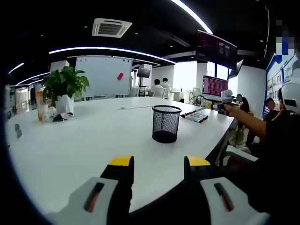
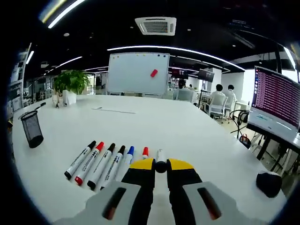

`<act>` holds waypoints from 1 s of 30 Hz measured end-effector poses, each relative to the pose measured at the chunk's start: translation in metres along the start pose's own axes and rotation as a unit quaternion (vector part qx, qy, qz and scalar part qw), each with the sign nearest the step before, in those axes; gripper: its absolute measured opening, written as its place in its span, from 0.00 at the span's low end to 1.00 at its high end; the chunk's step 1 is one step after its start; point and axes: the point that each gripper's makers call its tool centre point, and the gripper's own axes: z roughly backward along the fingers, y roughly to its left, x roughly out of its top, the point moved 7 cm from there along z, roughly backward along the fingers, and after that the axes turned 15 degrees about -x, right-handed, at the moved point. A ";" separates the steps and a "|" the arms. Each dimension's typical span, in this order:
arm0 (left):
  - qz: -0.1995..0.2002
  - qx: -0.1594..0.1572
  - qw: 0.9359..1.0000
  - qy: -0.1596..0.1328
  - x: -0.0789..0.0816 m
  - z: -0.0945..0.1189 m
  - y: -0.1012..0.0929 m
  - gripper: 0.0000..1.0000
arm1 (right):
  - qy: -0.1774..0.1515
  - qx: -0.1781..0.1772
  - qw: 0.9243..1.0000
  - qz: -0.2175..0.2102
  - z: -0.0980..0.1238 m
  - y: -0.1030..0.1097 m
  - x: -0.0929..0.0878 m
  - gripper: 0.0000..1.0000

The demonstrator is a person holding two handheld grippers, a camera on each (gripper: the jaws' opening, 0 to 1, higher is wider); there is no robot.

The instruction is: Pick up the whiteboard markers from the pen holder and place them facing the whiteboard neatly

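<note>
I'm working in an open-plan office, at a big white meeting table (image 2: pixel 197 136) with a whiteboard (image 2: pixel 138 72) standing at its far end and a potted plant (image 1: pixel 64 89) on one corner. Overhead I see a dark ceiling with long strip lights (image 2: pixel 178 49) and a cassette air-conditioning vent (image 2: pixel 155 25), and to one side there are monitors (image 2: pixel 276 105) full of text. Beyond the table, people (image 2: pixel 218 101) sit in office chairs at desks, and a mesh pen holder (image 1: pixel 166 123) and whiteboard markers (image 2: pixel 101 161) lie on the tabletop.
</note>
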 end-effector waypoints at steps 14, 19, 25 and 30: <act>0.002 0.000 1.000 0.002 -0.002 -0.002 0.000 0.44 | 0.049 0.008 0.999 0.001 -0.002 -0.005 -0.035 0.13; 0.003 0.001 1.000 0.002 -0.002 -0.001 0.000 0.44 | 0.054 0.016 0.998 -0.005 -0.001 -0.003 -0.041 0.13; 0.003 -0.002 1.000 0.004 -0.003 -0.003 -0.001 0.44 | 0.064 0.024 0.998 -0.003 -0.004 -0.002 -0.045 0.13; 0.001 0.003 1.000 0.000 0.001 0.001 0.001 0.44 | 0.071 0.025 0.997 0.006 -0.004 0.000 -0.046 0.13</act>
